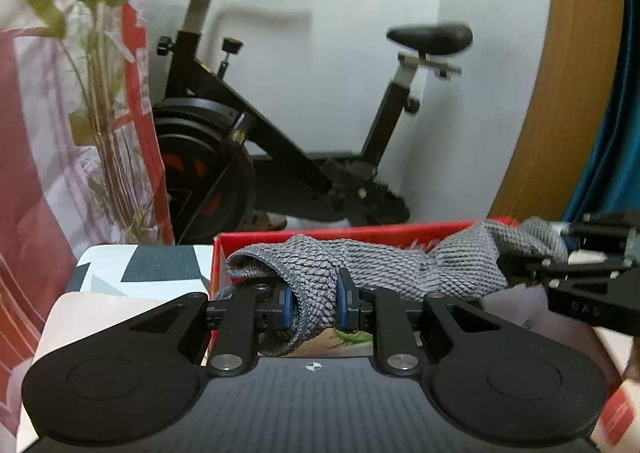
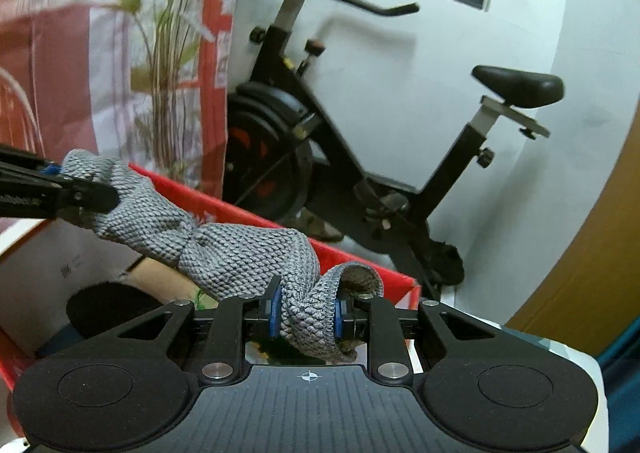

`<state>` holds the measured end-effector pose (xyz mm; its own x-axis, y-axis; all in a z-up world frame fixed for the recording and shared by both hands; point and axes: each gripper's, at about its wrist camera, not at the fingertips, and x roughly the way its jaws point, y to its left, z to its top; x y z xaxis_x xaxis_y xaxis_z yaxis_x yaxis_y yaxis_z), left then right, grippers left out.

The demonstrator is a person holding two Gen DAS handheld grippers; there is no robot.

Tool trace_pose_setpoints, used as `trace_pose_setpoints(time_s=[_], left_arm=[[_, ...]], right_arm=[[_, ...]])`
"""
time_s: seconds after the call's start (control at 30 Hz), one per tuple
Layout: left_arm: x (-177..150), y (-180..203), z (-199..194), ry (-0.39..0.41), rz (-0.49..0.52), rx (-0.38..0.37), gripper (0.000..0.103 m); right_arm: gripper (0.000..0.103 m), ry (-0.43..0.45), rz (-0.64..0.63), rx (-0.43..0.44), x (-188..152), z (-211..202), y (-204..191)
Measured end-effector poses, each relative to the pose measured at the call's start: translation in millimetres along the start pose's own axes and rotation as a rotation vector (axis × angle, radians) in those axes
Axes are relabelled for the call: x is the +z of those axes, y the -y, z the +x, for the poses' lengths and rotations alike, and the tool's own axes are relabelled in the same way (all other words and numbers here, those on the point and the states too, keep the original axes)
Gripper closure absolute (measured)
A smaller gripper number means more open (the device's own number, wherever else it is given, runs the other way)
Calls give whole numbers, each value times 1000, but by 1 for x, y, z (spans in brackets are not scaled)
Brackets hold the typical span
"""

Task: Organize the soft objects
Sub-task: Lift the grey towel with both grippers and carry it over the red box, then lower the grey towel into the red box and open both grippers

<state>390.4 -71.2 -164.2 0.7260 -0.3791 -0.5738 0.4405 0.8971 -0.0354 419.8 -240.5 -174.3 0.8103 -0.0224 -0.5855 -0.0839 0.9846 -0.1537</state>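
Grey knit sock (image 1: 400, 265) slung above red box (image 1: 360, 231), left gripper (image 1: 312, 303) and right gripper (image 2: 306, 311) each clamped on one end. Soft, light, stretchy; best held by bunched ends.

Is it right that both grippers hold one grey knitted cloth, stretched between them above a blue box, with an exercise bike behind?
Not quite: the box is red, not blue, as the right wrist view shows. The rest holds: the left gripper and the right gripper are each shut on the grey knitted cloth, stretched between them above the box, with the exercise bike behind.
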Motion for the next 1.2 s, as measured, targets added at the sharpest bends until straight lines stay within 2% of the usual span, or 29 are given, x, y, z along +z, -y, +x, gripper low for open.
trace_pose_setpoints(time_s=[0.13, 0.27, 0.5, 0.6, 0.67, 0.83, 0.93, 1.07, 1.2], left_arm=[[-2, 3, 17, -56, 56, 16, 81], [0, 4, 25, -88, 88, 38, 81], [0, 4, 34, -163, 111, 13, 80], [1, 2, 31, -156, 102, -10, 73], [0, 2, 29, -151, 101, -17, 58], [-1, 5, 21, -131, 94, -44, 49], [-1, 6, 15, -131, 94, -58, 43], [0, 6, 6, -120, 88, -56, 35], [2, 6, -8, -107, 91, -44, 34]], right_arm=[[82, -62, -64, 29, -2, 15, -17], [82, -133, -135, 17, -2, 30, -36], [82, -224, -171, 14, -1, 49, -52], [82, -250, -170, 21, -5, 53, -53], [82, -265, -168, 33, -6, 54, -52], [82, -358, -135, 94, -9, 63, -46], [75, -394, -79, 145, -8, 63, -38], [67, -398, 19, 180, -5, 55, -24], [56, -384, 78, 184, -2, 37, -15]])
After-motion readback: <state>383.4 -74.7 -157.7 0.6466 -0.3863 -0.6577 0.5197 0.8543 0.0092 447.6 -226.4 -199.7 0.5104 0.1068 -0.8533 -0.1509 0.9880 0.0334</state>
